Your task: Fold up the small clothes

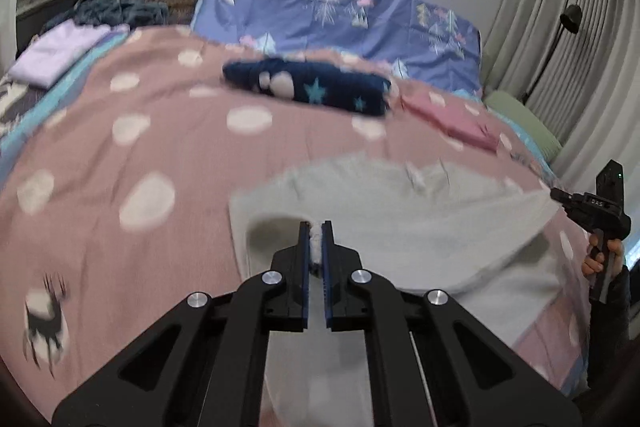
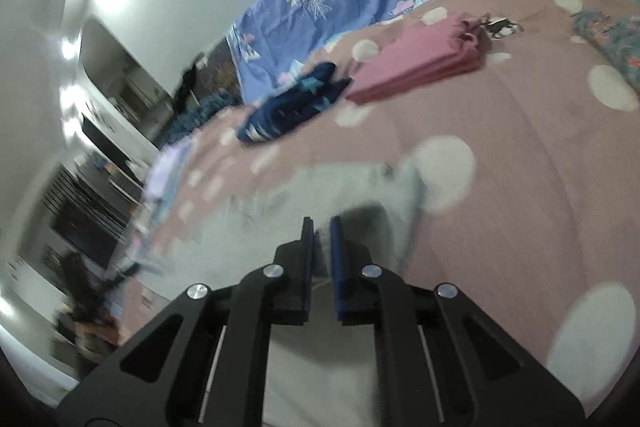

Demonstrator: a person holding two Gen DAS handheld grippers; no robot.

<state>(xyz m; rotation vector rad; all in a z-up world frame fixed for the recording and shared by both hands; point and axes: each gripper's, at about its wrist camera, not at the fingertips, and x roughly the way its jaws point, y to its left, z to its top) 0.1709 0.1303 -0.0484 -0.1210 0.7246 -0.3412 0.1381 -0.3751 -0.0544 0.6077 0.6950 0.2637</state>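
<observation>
A soft white garment (image 1: pixel 400 223) lies on the pink dotted bed cover (image 1: pixel 160 131), near the bed's front edge. The left gripper (image 1: pixel 316 239) is pinched tight on a white fold of it. The right gripper (image 2: pixel 322 239) is nearly together over the same cloth; blur hides whether it pinches any. Behind the garment lie folded navy star clothes (image 1: pixel 312 87) and a folded pink piece (image 2: pixel 416 67).

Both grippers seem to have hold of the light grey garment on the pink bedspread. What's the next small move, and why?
Probably carry both pinched edges forward, toward the far edge of the light grey garment, to make the fold. The left gripper visibly clamps a bunch of grey cloth; the right gripper is nearly shut over the blurred cloth. The pink bedspread ahead has room before the navy star-print item.
</observation>
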